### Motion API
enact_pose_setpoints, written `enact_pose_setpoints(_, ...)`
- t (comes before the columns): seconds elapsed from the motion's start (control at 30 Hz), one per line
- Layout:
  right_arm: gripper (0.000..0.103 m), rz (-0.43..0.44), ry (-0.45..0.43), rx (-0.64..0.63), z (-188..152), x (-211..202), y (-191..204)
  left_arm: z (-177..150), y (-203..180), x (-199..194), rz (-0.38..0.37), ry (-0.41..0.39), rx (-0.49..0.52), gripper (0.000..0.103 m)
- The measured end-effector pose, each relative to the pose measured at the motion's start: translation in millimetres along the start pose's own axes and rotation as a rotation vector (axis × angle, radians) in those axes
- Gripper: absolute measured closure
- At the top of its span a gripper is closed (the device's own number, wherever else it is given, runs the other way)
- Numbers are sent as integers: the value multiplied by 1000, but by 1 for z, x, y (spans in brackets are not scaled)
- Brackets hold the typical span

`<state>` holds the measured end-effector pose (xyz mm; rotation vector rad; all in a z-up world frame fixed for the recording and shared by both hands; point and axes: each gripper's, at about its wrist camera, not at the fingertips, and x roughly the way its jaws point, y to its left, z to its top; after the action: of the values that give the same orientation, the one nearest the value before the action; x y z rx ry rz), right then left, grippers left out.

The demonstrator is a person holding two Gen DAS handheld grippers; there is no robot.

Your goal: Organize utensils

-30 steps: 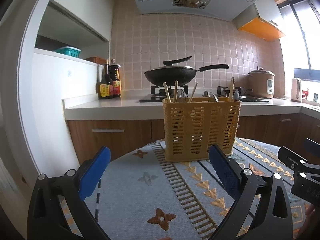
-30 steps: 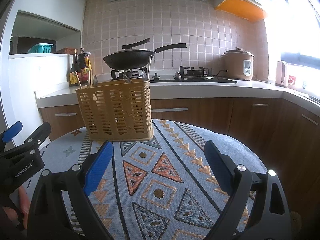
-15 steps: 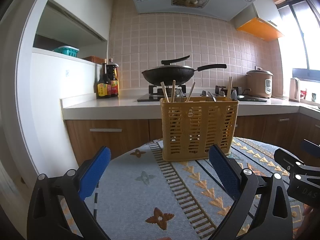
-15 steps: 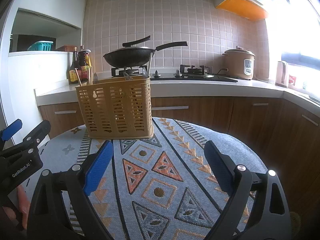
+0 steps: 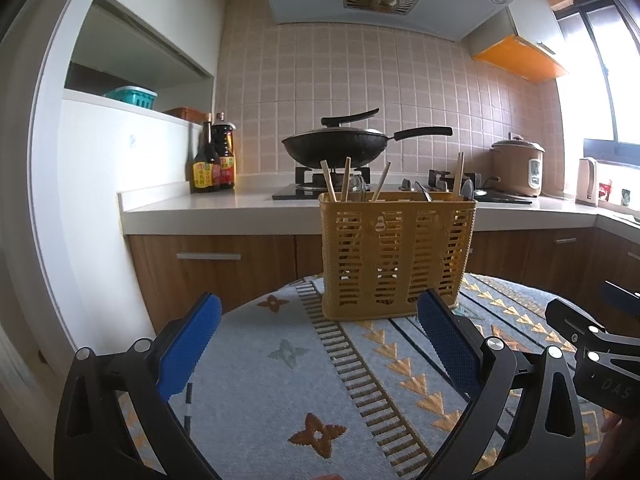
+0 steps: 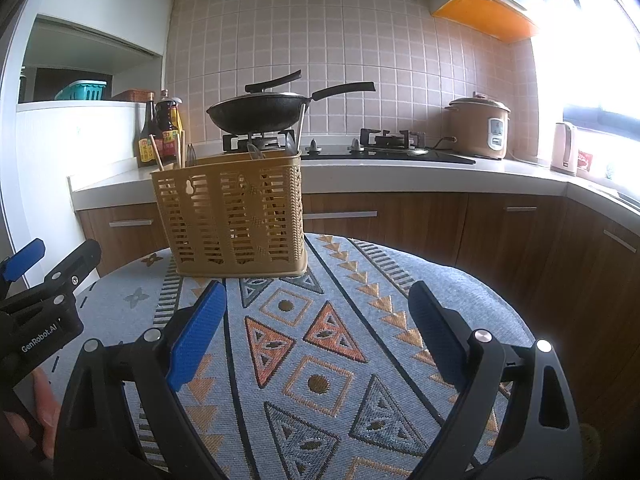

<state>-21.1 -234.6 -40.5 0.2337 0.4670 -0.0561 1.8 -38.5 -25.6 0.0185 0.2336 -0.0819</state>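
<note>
A yellow slatted utensil basket (image 5: 396, 258) stands upright at the far side of the round table, also in the right wrist view (image 6: 232, 216). Wooden chopsticks (image 5: 344, 180) and metal spoons (image 5: 422, 192) stick out of its top. My left gripper (image 5: 320, 344) is open and empty, held low over the cloth in front of the basket. My right gripper (image 6: 316, 328) is open and empty, to the right of the left one, also in front of the basket. No loose utensils show on the table.
A patterned blue-grey cloth (image 6: 320, 360) covers the table. Behind is a kitchen counter (image 5: 224, 204) with a black wok (image 5: 336, 146) on the stove, sauce bottles (image 5: 214, 160), a rice cooker (image 6: 478, 128) and a kettle (image 6: 564, 148).
Both grippers have tilted or sunk slightly, so the basket and kitchen sit a little higher in view. Both stay open and empty.
</note>
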Motion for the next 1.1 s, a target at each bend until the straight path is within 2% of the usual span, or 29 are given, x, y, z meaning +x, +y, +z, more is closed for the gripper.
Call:
enact_pose_setpoints(0.6,13,-2,3,-4,1,-1,1,-2,-6,-2,-19,3,26,8)
enact_pose_setpoints(0.83,13,-2,3,0,1,-1,1,-2,-6,-5,23,-33,40,8)
enact_pose_setpoints(1.1,13,-2,4,-2,1,-1,1,1,3,-2,6,-4,-4,7)
